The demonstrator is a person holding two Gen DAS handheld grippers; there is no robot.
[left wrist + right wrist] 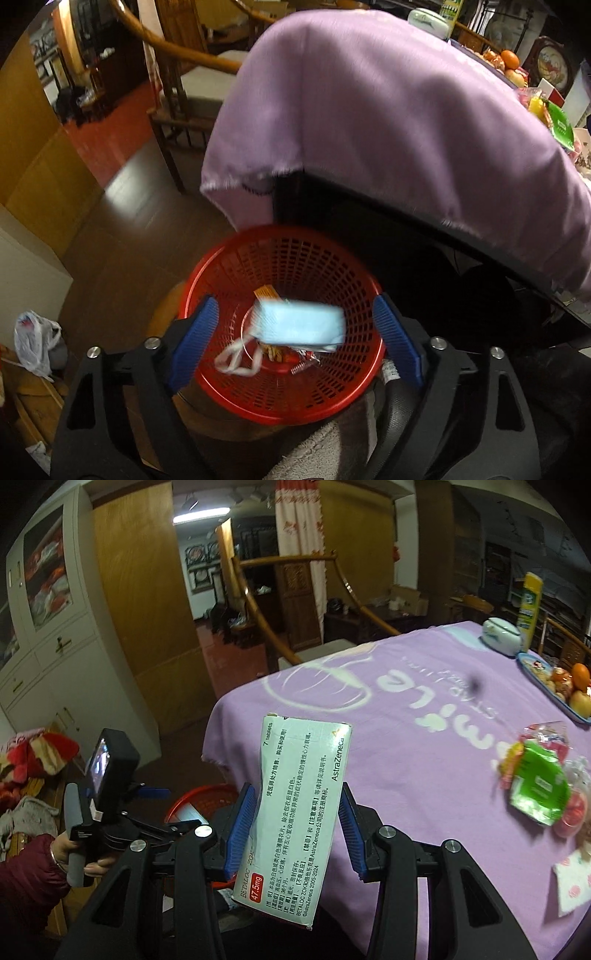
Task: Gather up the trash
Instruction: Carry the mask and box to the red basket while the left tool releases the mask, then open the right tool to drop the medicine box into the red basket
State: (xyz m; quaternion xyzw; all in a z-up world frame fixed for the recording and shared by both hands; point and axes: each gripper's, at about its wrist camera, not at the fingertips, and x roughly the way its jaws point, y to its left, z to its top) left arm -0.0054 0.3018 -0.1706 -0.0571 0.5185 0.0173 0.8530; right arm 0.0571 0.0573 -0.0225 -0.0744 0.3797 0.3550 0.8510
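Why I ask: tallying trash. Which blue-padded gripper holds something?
The right gripper, shut on the white cardboard medicine box; the left gripper is open, empty.

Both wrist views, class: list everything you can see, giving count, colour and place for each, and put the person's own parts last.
Basket: one, red, on the floor by the table.
Face mask: one, pale blue, blurred, over the basket between the open left tongs.
Wrappers: a few, orange and red, in the basket.
Tablecloth: one, purple, over the table.
Medicine box: one, white, in the right tongs.
Snack packets: a pile, green and red, on the tablecloth.
Fruit tray: one, blue, far table edge.
Left tongs: blue pads.
Right tongs: blue pads.
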